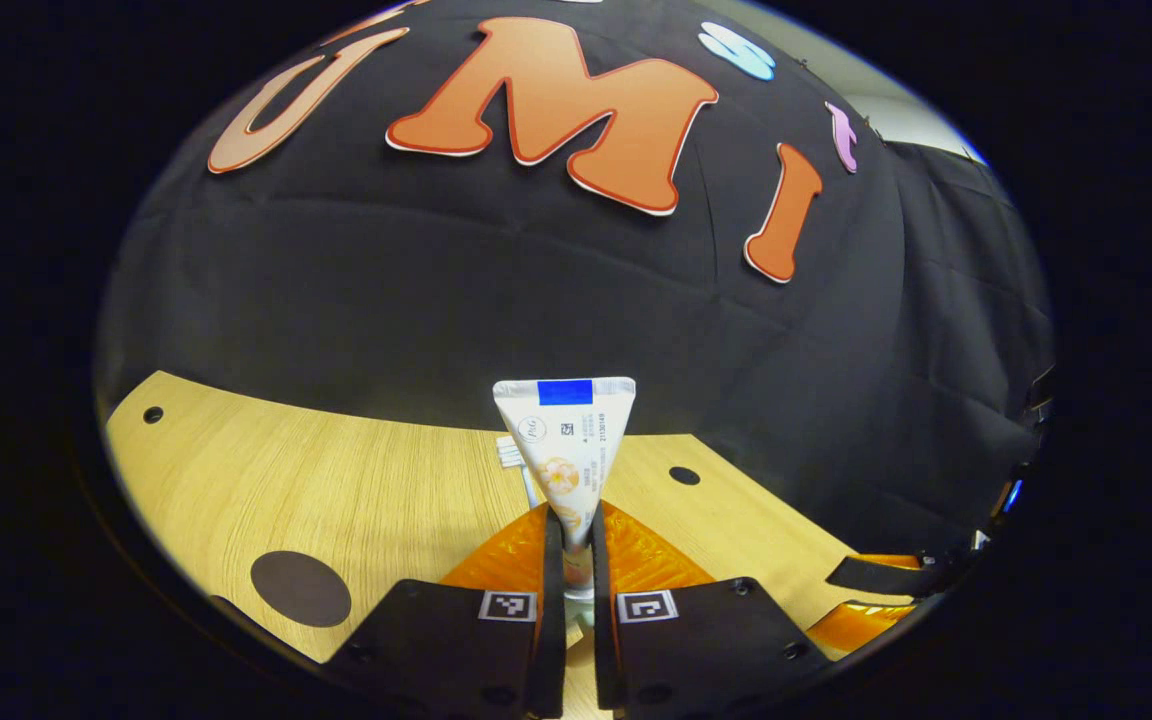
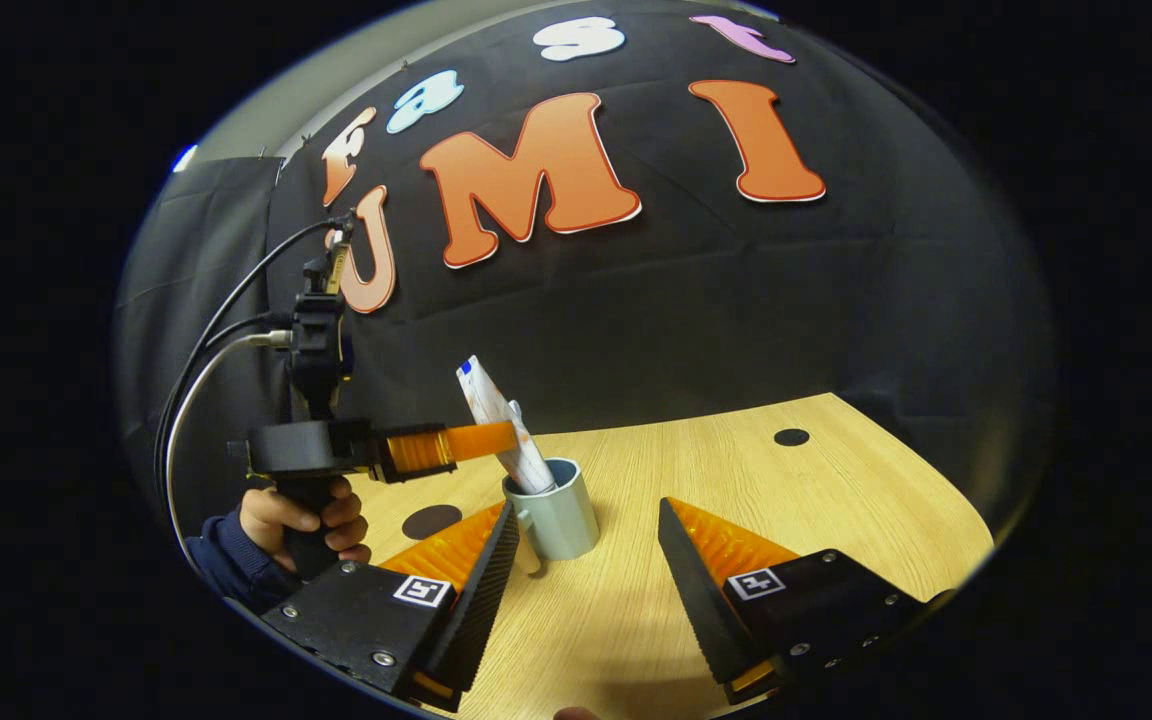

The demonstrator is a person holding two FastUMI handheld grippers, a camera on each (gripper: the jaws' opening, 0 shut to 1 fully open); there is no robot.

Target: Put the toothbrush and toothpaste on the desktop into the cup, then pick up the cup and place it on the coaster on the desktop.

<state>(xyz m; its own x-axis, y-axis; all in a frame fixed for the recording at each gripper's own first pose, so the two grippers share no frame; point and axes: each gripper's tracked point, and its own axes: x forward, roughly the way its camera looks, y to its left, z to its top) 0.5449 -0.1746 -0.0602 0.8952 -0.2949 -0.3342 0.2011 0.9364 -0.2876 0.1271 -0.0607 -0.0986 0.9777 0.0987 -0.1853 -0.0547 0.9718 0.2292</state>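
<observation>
In the left gripper view, the left gripper (image 1: 576, 590) has its two fingers clenched on the lower part of the toothpaste tube (image 1: 568, 440), which stands upright between them with its flat crimped end on top. That grip low on the tube probably serves to steer the cap end down into the cup. The white head of the toothbrush (image 1: 508, 452) peeks out just behind the tube. On the wooden desk (image 1: 336, 490), a dark round coaster (image 1: 301, 588) lies near the front left edge.

In the right gripper view, the right gripper (image 2: 586, 560) hangs with its fingers spread wide and grasping nothing, low over the desk (image 2: 736, 500) near its front edge, apparently waiting to take the cup. The grey cup (image 2: 556, 520) stands on the desk just beyond those fingers. The tube (image 2: 496, 415) leans out of it to the left, its lower end inside the rim, pinched by the other gripper (image 2: 481, 440), which a hand (image 2: 301, 520) holds from the left. The coaster (image 2: 431, 520) lies left of the cup, near it but apart.
</observation>
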